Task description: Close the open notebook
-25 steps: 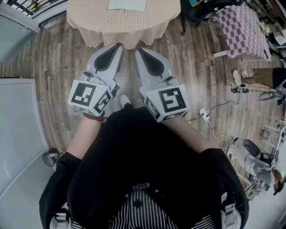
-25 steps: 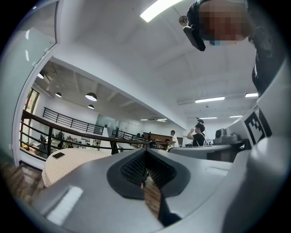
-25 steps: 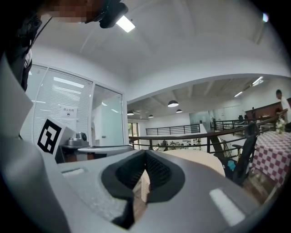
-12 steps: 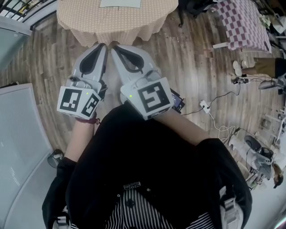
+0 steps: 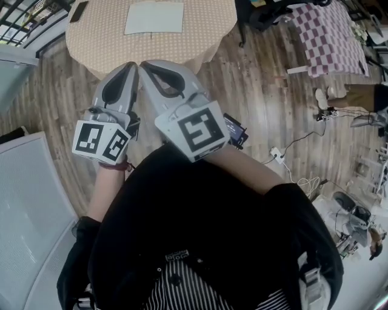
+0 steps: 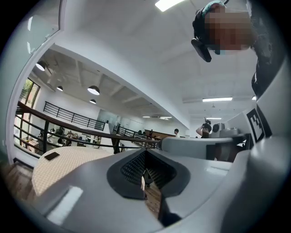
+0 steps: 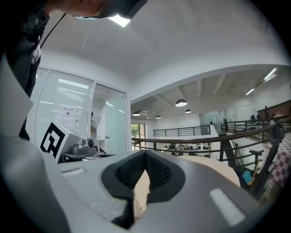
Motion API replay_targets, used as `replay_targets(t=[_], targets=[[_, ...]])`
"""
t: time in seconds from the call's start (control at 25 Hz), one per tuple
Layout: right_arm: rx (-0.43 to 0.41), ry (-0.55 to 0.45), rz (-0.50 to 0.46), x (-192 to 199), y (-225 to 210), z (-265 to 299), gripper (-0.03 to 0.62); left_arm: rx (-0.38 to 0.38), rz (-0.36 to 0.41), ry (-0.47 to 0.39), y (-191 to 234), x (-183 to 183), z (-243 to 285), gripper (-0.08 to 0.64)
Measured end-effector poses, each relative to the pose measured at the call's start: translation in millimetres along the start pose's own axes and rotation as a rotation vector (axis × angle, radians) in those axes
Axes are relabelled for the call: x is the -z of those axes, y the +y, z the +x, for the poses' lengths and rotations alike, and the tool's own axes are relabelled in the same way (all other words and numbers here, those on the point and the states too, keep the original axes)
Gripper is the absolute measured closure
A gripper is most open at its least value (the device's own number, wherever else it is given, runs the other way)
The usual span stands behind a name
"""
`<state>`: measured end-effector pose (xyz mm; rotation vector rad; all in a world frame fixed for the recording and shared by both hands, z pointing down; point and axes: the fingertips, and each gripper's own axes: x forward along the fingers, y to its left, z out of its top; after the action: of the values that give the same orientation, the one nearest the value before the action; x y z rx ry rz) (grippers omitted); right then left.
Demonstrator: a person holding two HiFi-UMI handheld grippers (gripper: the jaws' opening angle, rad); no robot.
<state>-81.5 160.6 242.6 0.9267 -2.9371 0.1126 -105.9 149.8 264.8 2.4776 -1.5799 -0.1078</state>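
While the notebook (image 5: 154, 18) lies flat on the counter (image 5: 97, 45) at upper centre, left gripper (image 5: 130, 66) and right gripper (image 5: 147, 65) below it have fingers closed together, holding nothing.

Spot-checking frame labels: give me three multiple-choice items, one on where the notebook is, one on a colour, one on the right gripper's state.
1. Where is the notebook?
A) on the round table
B) on the floor
C) on a chair

2. What colour is the tablecloth under it?
A) blue
B) beige
C) black

3. How is the right gripper?
A) wide open
B) shut on the notebook
C) shut, holding nothing

Key:
1 A: the head view shows it lying flat on the table top.
2 B: the cloth is a beige check.
3 C: in the right gripper view, its jaws meet with nothing between them.
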Motion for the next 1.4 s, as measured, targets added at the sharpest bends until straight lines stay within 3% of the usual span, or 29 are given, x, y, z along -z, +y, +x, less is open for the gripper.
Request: replay_targets(t=[0.4,0.76,1.16,1.4], targets=[[-0.022,-0.030,-0.004,-44,-112,73,0.592,-0.005,0.033,-0.029,42,-53,122,0.555],[-0.063,-0.010,0.024,-38,-180,123,0.592,-0.034,0.055,-0.021,77,-61,193,0.555],[-0.093,0.028,0.066,-25,-205,164,0.592,-0.079,0.038,0.025,121,-56,220,0.555],[-0.051,0.040,0.041,-33,-213,209,0.592,-0.038,0.019,0.013,166,-71,243,0.555]])
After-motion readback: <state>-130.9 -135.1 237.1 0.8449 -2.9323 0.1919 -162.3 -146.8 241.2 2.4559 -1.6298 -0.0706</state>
